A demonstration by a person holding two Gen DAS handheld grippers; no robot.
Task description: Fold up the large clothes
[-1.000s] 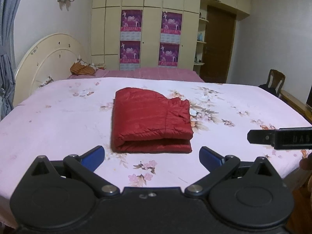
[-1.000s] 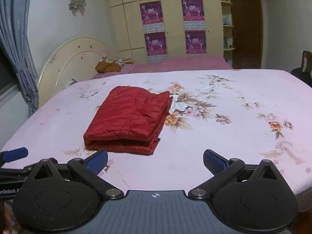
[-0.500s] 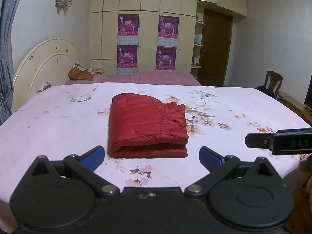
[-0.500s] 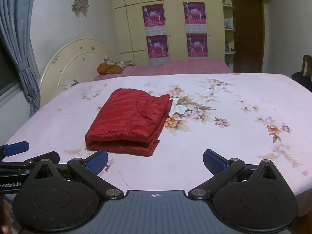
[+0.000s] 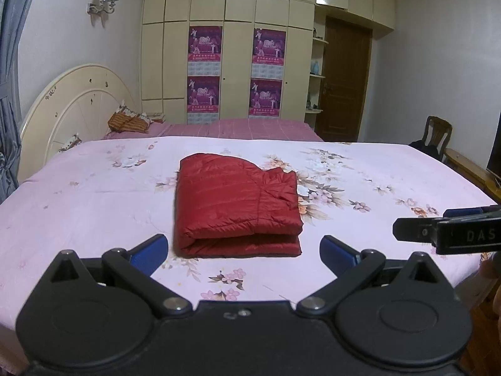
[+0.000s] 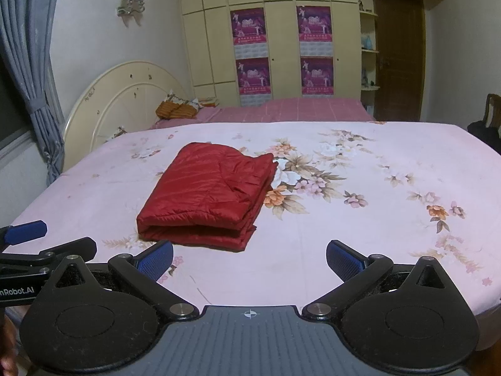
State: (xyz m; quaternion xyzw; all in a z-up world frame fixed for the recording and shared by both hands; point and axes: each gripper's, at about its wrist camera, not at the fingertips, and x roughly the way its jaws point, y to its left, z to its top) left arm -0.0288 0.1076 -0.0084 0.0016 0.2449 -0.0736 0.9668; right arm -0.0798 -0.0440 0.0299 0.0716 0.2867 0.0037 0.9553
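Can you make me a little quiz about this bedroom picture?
1. True or false: the red puffer jacket is spread out flat.
2. How many purple posters hang on the wardrobe?
3. The left gripper and right gripper are: A) both open, B) both shut, C) holding the jacket.

Key: 1 false, it lies folded on the floral bedsheet. 2 four. 3 A.

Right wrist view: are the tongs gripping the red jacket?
No, the right tongs are open with nothing between them, short of the folded red jacket on the bed.
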